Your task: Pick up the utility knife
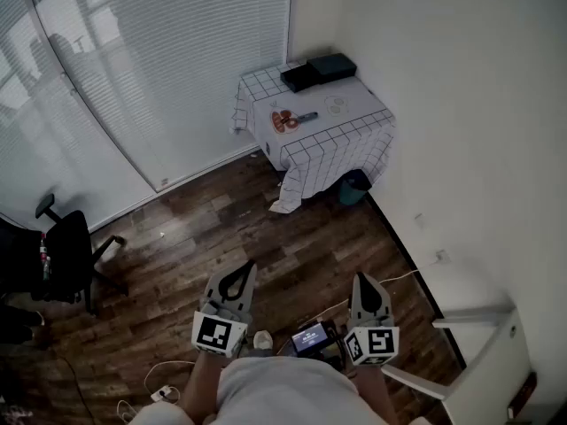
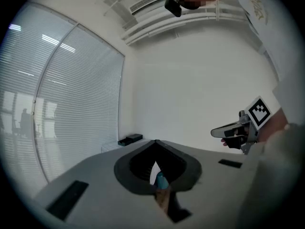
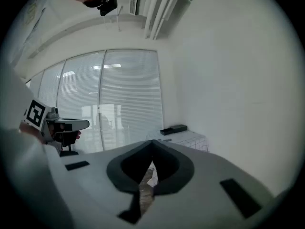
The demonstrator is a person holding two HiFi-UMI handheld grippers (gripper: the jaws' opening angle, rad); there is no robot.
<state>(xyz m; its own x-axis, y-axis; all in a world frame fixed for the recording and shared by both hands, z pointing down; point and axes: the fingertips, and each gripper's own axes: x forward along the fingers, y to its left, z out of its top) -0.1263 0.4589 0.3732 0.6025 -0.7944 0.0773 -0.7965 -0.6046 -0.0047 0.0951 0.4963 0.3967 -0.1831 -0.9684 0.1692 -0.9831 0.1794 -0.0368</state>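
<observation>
Far across the room stands a small table (image 1: pixel 354 144) under a white grid cloth. On it lies a short dark bluish thing (image 1: pixel 306 116), too small to tell whether it is the utility knife. Both grippers hover low near the person's body, well short of the table. My left gripper (image 1: pixel 251 267) (image 2: pixel 156 141) points level toward the corner, its jaws closed together with nothing between them. My right gripper (image 1: pixel 361 276) (image 3: pixel 152 141) is shut and empty too, tilted slightly down. Each gripper view shows the other gripper off to the side.
The table also carries a plate of red pieces (image 1: pixel 283 120), a round white item (image 1: pixel 335 105) and two black boxes (image 1: pixel 317 71). A teal bin (image 1: pixel 354 187) sits beneath it. An office chair (image 1: pixel 66 255) is left, white furniture (image 1: pixel 483 343) right, a screen device (image 1: pixel 310 336) and cables on the floor.
</observation>
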